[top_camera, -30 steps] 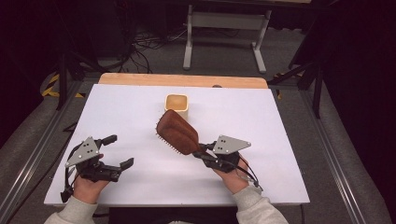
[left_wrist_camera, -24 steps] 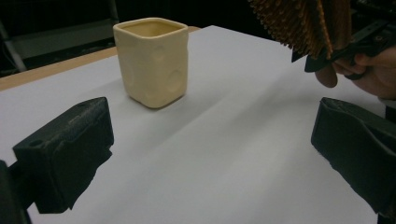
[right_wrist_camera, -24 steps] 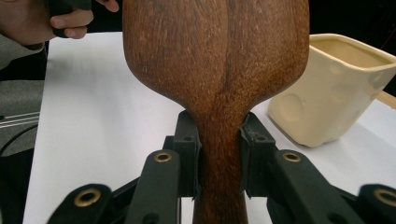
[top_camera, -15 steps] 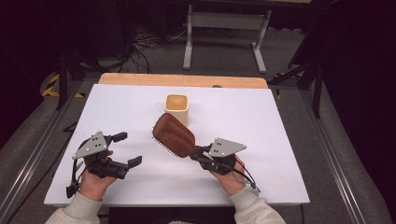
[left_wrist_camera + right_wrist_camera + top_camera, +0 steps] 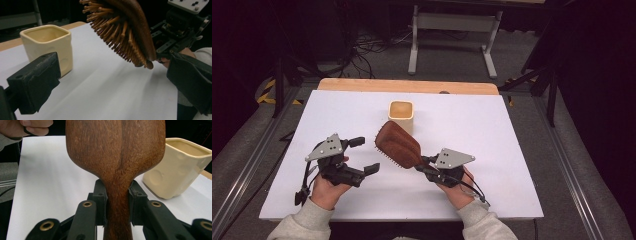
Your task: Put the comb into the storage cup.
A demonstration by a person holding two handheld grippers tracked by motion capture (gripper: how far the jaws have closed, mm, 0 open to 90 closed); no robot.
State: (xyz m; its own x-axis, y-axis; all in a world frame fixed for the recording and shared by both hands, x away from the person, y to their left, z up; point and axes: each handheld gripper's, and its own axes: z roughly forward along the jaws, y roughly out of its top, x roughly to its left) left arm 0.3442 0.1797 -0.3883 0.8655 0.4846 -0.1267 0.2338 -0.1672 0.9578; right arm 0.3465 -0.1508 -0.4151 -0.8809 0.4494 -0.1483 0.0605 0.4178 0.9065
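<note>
High view, white tabletop [image 5: 512,150], grey floor, right claw [image 5: 426,163] clamping wooden hairbrush [image 5: 397,145], left claw [image 5: 364,155] spread.

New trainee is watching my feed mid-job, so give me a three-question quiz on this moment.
1. True or false: the right gripper is clamped on the handle of the brown wooden hairbrush.
2. Which way do the bristles face? A) toward the left gripper B) away from it
3. Fill in: beyond the brush stands a cream square ceramic ___.

Key: 1 true; 2 A; 3 cup.
</note>
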